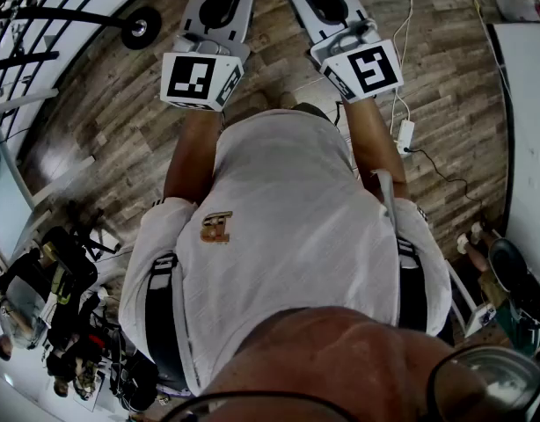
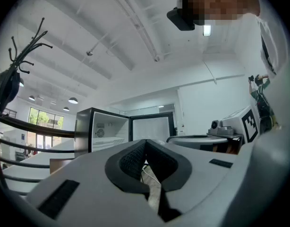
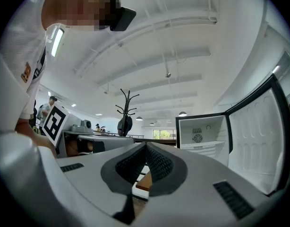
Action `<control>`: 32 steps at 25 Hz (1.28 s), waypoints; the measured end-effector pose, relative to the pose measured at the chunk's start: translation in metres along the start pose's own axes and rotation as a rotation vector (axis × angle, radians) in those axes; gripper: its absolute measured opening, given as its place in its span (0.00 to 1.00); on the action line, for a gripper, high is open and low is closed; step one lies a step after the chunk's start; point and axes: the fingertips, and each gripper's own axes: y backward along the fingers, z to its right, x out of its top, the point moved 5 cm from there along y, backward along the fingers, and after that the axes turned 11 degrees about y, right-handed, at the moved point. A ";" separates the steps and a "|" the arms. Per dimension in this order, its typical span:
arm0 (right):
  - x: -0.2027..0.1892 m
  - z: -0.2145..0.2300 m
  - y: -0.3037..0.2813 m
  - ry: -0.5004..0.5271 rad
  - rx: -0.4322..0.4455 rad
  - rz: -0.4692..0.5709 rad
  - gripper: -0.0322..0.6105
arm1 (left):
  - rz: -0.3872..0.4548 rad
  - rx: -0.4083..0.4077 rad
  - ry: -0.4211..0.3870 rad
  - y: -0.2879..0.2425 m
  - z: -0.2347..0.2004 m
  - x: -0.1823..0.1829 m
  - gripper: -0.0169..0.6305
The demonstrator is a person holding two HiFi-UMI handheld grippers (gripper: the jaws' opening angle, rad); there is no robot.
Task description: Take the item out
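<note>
left claw: clenched, my jaws pressed together, gripping nothing.
right claw: clenched likewise, empty, touching nothing.
fridge: door swung open, well ahead of both my claws.
item: I cannot make it out inside.

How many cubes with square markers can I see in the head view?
2. The left cube is at the upper left, the right cube at the upper right. None seems hidden.
</note>
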 end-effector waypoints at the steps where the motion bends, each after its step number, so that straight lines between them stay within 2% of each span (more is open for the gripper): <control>1: -0.001 0.001 -0.001 -0.001 0.002 0.000 0.10 | 0.001 0.002 0.003 -0.001 -0.002 -0.001 0.05; 10: -0.014 0.021 -0.007 -0.021 0.026 0.007 0.10 | 0.003 0.029 0.016 -0.023 -0.009 -0.008 0.05; 24: -0.036 0.052 0.015 -0.008 0.067 -0.014 0.10 | 0.002 0.096 -0.011 -0.050 0.006 -0.022 0.05; 32: -0.046 0.066 0.000 -0.005 0.060 -0.026 0.10 | 0.000 0.103 -0.011 -0.069 -0.013 -0.025 0.05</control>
